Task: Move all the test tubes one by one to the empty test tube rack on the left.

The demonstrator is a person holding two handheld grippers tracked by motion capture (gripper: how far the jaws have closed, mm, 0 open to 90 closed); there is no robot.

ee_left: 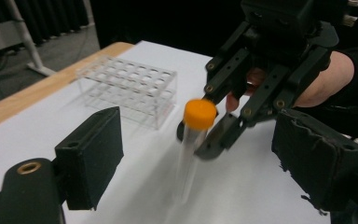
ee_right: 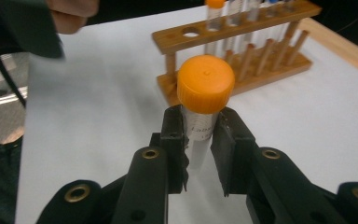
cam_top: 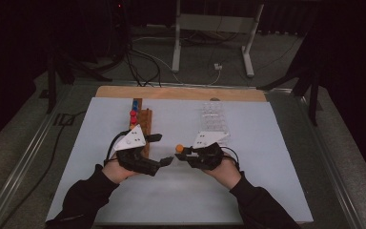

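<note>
At left, the wooden rack [cam_top: 142,121] stands on the table [cam_top: 267,181]; the left gripper [cam_top: 161,149] hangs released. The right gripper [cam_top: 183,151] clenches an orange-capped tube [ee_right: 202,106] mid-table, upright, cap up. Judged mid-transfer; next it likely needs lowering, axis vertical, into the clear rack [cam_top: 213,120], far right.

— Inspector: Condition of the left gripper [cam_top: 161,149]?
— Assistant: Black linkage body, brass-ringed screw holes, flat black jaw pads, grey three-cornered plate on top, black cable trailing.
— Inspector: The right gripper [cam_top: 183,153]?
— Assistant: Same build; one pad's edge is ragged. Dark long sleeves [cam_top: 83,198] cover both forearms.
</note>
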